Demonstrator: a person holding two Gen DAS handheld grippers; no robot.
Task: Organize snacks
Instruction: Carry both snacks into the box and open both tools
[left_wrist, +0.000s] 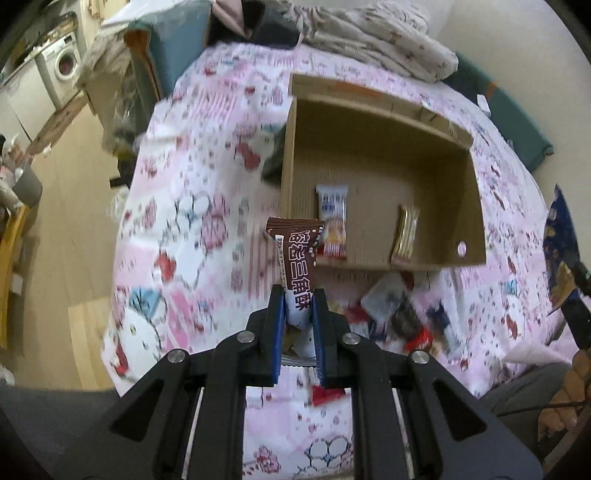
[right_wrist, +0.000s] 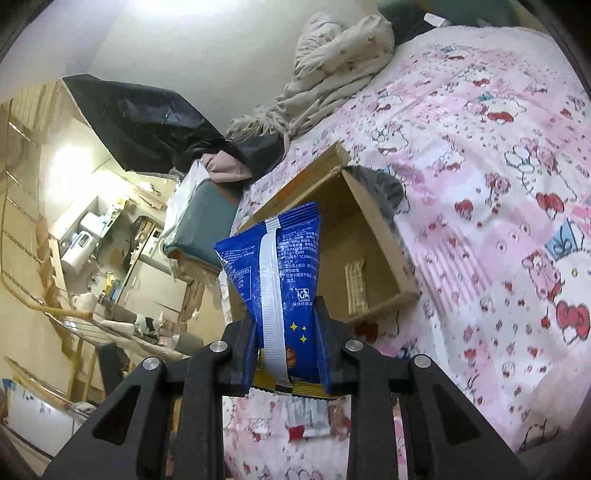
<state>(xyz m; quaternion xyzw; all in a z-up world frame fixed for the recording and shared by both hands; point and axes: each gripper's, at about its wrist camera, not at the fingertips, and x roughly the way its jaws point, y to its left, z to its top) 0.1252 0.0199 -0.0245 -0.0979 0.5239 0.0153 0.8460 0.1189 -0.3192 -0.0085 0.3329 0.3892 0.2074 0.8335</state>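
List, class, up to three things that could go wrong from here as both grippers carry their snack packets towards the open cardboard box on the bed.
1. The left gripper pinches only the brown-and-white wrapped bar's lower end; it could slip out.
2. The right gripper's crumpled blue foil packet hides part of the open cardboard box, so it could be misplaced.

"熔岩三角酥" on the brown-and-white snack packet (left_wrist: 297, 269)

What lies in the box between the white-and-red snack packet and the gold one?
Bare cardboard floor only, between the white-and-red packet and the gold packet; the left wrist view shows it.
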